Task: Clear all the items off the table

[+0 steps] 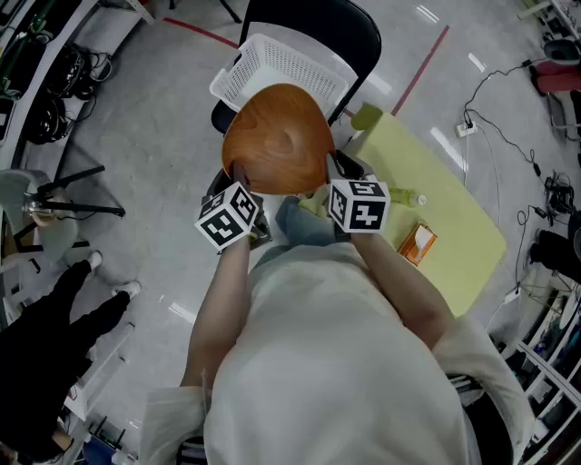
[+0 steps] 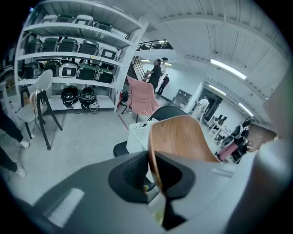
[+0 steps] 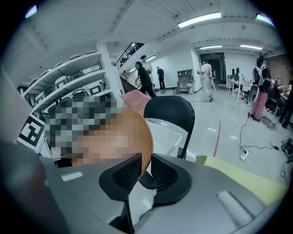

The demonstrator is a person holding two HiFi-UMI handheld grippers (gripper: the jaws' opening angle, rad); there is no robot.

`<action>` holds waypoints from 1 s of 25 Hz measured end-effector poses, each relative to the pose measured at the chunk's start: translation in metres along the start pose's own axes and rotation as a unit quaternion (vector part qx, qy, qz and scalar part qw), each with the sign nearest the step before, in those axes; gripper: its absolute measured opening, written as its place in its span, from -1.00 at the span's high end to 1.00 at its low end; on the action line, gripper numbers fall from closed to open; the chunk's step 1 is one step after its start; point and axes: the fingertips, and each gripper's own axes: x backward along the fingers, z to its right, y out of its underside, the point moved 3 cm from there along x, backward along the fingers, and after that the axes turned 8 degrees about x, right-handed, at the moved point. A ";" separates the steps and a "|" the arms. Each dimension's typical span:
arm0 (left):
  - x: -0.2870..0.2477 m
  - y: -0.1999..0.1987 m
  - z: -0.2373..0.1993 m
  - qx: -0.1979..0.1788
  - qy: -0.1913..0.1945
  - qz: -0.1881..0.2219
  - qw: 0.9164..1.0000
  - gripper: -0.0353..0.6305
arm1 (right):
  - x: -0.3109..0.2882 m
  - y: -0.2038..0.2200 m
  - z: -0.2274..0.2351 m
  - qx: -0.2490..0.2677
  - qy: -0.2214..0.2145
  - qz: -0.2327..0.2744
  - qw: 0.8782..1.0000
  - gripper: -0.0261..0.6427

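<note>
A round wooden tray [image 1: 277, 145] is held up off the table by both grippers. My left gripper [image 1: 234, 178] is shut on the tray's left edge, and in the left gripper view the tray [image 2: 183, 137] stands edge-on between the pads of that gripper [image 2: 153, 171]. My right gripper [image 1: 334, 167] is shut on the right edge, and in the right gripper view the rim of the tray [image 3: 139, 137] sits in that gripper [image 3: 145, 170]. Just beyond the tray a white slotted basket [image 1: 281, 65] rests on a black chair [image 1: 318, 18]. The basket [image 2: 137, 135] [image 3: 165, 133] shows in both gripper views.
The yellow-green table [image 1: 454, 227] lies to the right with an orange packet [image 1: 418, 242], a clear bottle [image 1: 408, 197] and a green object [image 1: 366, 116] on it. A person's black-clad legs [image 1: 64, 313] and a stand [image 1: 68, 209] are at the left. Cables [image 1: 495, 118] cross the floor.
</note>
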 end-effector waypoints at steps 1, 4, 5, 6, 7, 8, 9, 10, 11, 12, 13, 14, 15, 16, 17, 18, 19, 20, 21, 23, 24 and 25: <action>-0.006 -0.002 0.002 0.001 0.000 -0.001 1.000 0.82 | -0.005 -0.004 0.003 0.001 0.000 -0.001 1.000 0.74; -0.020 -0.008 0.008 0.000 -0.001 -0.005 1.000 0.82 | -0.017 -0.012 0.012 0.001 0.002 -0.005 1.000 0.74; -0.025 -0.010 0.010 -0.001 -0.001 -0.006 1.000 0.82 | -0.021 -0.014 0.015 0.001 0.002 -0.006 1.000 0.74; -0.030 -0.013 0.011 -0.002 -0.002 -0.007 1.000 0.82 | -0.025 -0.017 0.017 0.000 0.002 -0.007 1.000 0.74; -0.035 -0.016 0.013 -0.003 -0.002 -0.009 1.000 0.82 | -0.029 -0.020 0.018 -0.001 0.002 -0.008 1.000 0.74; -0.040 -0.019 0.013 -0.003 -0.002 -0.010 1.000 0.82 | -0.033 -0.023 0.019 -0.001 0.002 -0.010 1.000 0.73; -0.044 -0.022 0.014 -0.004 -0.002 -0.011 1.000 0.82 | -0.037 -0.025 0.021 -0.002 0.002 -0.011 1.000 0.73; -0.049 -0.024 0.015 -0.004 -0.002 -0.012 1.000 0.82 | -0.041 -0.028 0.023 -0.002 0.001 -0.011 1.000 0.73; -0.054 -0.025 0.017 -0.006 -0.001 -0.014 1.000 0.82 | -0.044 -0.030 0.025 -0.003 0.001 -0.012 1.000 0.73; -0.059 -0.026 0.018 -0.006 -0.001 -0.015 1.000 0.81 | -0.048 -0.031 0.027 -0.003 0.001 -0.013 1.000 0.73; -0.063 -0.028 0.019 -0.006 -0.001 -0.016 1.000 0.82 | -0.051 -0.033 0.029 -0.004 0.002 -0.014 1.000 0.73; -0.067 -0.029 0.020 -0.007 0.000 -0.017 1.000 0.82 | -0.054 -0.034 0.031 -0.006 0.002 -0.014 1.000 0.73; -0.070 -0.030 0.021 -0.007 0.000 -0.018 1.000 0.82 | -0.057 -0.035 0.033 -0.007 0.004 -0.015 1.000 0.73; -0.073 -0.031 0.022 -0.008 0.001 -0.019 1.000 0.81 | -0.060 -0.035 0.035 -0.009 0.005 -0.016 1.000 0.73; -0.077 -0.032 0.023 -0.010 0.001 -0.020 1.000 0.82 | -0.062 -0.036 0.036 -0.011 0.006 -0.017 1.000 0.73; -0.080 -0.032 0.024 -0.012 0.001 -0.022 1.000 0.81 | -0.065 -0.036 0.038 -0.013 0.006 -0.018 1.000 0.73; -0.084 -0.033 0.025 -0.015 0.002 -0.024 1.000 0.81 | -0.068 -0.037 0.040 -0.015 0.006 -0.019 1.000 0.73; -0.088 -0.033 0.027 -0.018 0.002 -0.026 1.000 0.81 | -0.070 -0.036 0.042 -0.017 0.005 -0.020 1.000 0.73; -0.093 -0.034 0.028 -0.021 0.004 -0.028 0.999 0.81 | -0.073 -0.036 0.045 -0.021 0.005 -0.021 1.000 0.73; -0.102 -0.035 0.030 -0.026 0.007 -0.035 0.999 0.81 | -0.078 -0.036 0.048 -0.028 0.009 -0.025 0.999 0.73; -0.106 -0.036 0.030 -0.027 0.008 -0.038 0.999 0.81 | -0.081 -0.036 0.049 -0.032 0.011 -0.026 0.999 0.73; -0.110 -0.037 0.029 -0.028 0.010 -0.040 0.999 0.81 | -0.084 -0.036 0.049 -0.035 0.014 -0.028 0.999 0.73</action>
